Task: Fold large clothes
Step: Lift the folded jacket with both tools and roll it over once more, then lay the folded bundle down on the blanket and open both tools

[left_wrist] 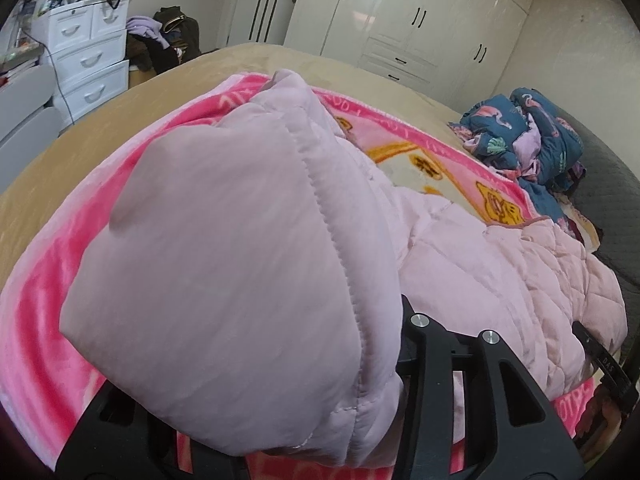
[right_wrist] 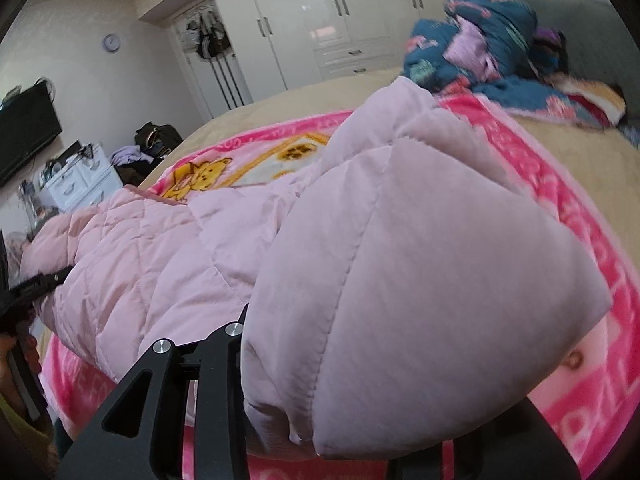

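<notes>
Pale pink quilted jacket point(left_wrist: 500, 264) lies across the pink cartoon blanket point(left_wrist: 44, 300) on the tan bed cover point(left_wrist: 100, 120). One padded sleeve end point(left_wrist: 224, 264) is bunched between the jaws of the left gripper point(left_wrist: 304, 412), the other sleeve end point(right_wrist: 420, 300) between the jaws of the right gripper point(right_wrist: 360, 420); both pairs part-way apart, fabric filling the gap. Whether the pads actually press the cloth: cannot tell, fingertips buried under fabric in both views

Edges and room: jacket hem reaches close to the near blanket edge. Bare blanket border free outside each sleeve; tan cover open beyond the far edge of the blanket. Heap of blue patterned clothes point(right_wrist: 492, 48) sits near the dark headboard point(left_wrist: 608, 208), apart from the jacket

Hidden / unclear: each sleeve end blocks most of its own view, so the jacket's middle is only partly seen. Right wrist view blurred toward the heap. A hand point(right_wrist: 16, 364) is cut off at that view's left edge. White wardrobe point(left_wrist: 420, 20) and white drawer unit point(left_wrist: 86, 56) stand beyond the bed
</notes>
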Demonstrator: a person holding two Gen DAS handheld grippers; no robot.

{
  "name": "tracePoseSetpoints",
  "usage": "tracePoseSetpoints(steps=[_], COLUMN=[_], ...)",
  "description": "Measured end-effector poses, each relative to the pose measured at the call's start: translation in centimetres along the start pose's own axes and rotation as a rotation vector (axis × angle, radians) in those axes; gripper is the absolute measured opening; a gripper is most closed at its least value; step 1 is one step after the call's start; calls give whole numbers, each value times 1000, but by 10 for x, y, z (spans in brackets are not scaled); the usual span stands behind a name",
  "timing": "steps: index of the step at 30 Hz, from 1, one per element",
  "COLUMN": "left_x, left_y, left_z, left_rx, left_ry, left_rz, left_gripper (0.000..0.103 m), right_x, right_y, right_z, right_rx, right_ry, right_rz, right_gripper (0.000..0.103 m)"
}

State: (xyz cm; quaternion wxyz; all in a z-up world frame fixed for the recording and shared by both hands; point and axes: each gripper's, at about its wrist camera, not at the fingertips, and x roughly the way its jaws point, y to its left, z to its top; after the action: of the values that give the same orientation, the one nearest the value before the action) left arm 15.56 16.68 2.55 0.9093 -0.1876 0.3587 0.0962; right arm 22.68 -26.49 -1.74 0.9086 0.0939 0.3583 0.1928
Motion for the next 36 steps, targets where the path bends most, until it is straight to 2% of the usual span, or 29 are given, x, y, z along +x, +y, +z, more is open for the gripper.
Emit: tracePoseSetpoints(steps=[10,14,18,24,27,34,36], left_x=[7,9,10,10,11,13,12], left_y=[7,11,13,18,22,31,33], left_z=[-10,-11,-14,-17,-22,-31,-33], left_rx=[-11,-21,-24,-44,-54,-73,-78], left_ry=[16,19,20,20,21,27,26], left_rz=[25,19,15,5,-3,-17,-22], left_gripper=[39,40,41,46,48,55,60], right_x=[13,12,4,-11,-18,-37,-44], right_y=[-26,-29,-31,-29,-27,-25,-23], right_z=[-24,-27,-31,-38,-42,-55,-57], right_rx=[145,187,214,215,207,190,176], right_ry=[53,63,72,83,81,57,45], right_rz=[11,7,-16,-48,-66,-104,-123], right_gripper=[45,55,71,83,86,88,88])
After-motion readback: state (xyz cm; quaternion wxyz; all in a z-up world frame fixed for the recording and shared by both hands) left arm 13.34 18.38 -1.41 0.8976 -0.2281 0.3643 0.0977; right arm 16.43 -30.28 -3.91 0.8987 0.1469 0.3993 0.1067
